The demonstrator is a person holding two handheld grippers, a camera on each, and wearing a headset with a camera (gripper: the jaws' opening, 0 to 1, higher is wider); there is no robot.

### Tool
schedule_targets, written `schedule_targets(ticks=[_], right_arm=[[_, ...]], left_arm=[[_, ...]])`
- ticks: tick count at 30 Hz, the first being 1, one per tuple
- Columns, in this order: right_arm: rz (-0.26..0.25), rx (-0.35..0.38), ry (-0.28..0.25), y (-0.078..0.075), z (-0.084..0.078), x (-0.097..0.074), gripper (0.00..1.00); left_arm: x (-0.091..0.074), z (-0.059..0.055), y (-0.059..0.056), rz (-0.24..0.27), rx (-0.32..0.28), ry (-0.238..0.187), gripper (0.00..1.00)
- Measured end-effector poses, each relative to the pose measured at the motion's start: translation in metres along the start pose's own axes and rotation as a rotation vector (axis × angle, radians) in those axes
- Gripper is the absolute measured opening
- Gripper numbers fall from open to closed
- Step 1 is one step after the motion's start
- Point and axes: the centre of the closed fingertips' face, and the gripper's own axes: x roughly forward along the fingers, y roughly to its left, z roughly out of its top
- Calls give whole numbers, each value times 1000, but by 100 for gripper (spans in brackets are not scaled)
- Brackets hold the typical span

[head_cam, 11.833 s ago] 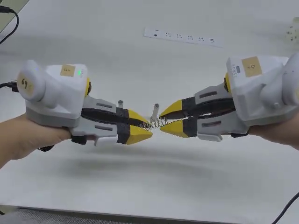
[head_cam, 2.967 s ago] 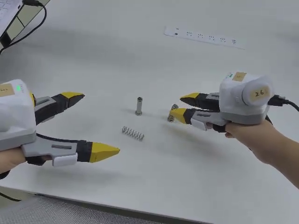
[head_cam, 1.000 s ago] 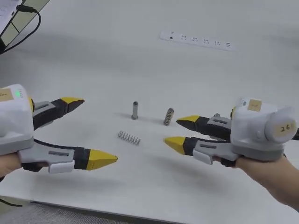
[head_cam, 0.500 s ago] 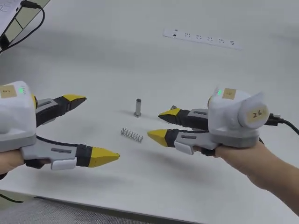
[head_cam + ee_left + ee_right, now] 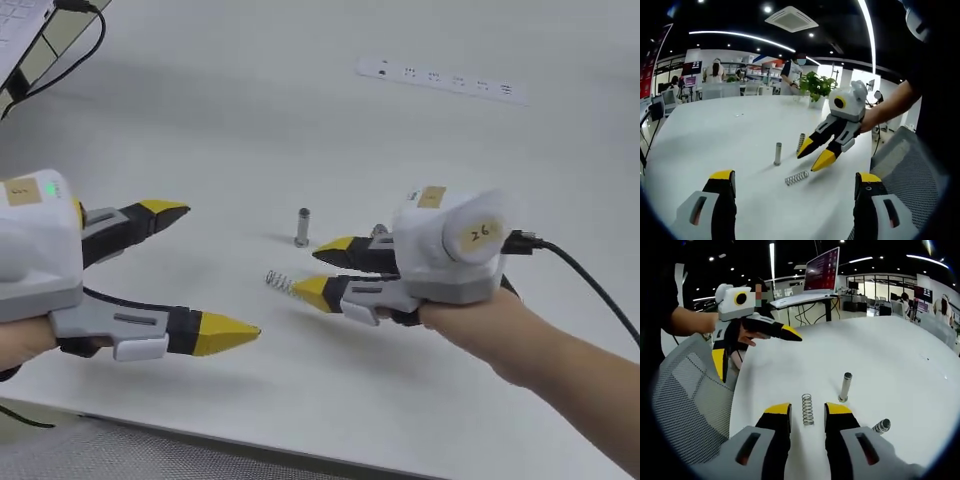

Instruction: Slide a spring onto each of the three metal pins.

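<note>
**A:** The spring (image 5: 279, 281) lies flat on the table (image 5: 200, 110), just in front of the bare pin (image 5: 303, 227), which stands upright!

**B:** And the sprung pin (image 5: 801, 143) beside it already wears its coil, so I judge this to be the pickup for the next one.

**A:** The right gripper (image 5: 308, 270) sits low at the spring's end, jaws a modest gap apart, nothing held. In the right gripper view the spring lines up between the tips.

**B:** The left gripper (image 5: 222, 270) hangs well off to the side, jaws spread wide, empty.

**A:** Next move, I'd say: pinch the spring near one end, lift it, tip it upright and line its bore over the bare pin. It's thin and bouncy, so a crooked grip could flick it away.
</note>
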Motion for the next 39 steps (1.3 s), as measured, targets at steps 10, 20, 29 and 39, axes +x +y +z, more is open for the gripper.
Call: schedule_targets(ticks=[10, 20, 29, 39], right_arm=[[2, 6, 44, 5, -16, 10, 23], [3, 5, 69, 8, -23, 18, 20], [10, -38, 91, 9, -29, 19, 16], [-16, -81, 109, 4, -29, 24, 10]], left_arm=[[1, -3, -1, -6, 6, 11, 97], [4, -3, -4, -11, 8, 17, 96], [6, -3, -6, -17, 7, 22, 96], [7, -3, -9, -24, 9, 29, 95]])
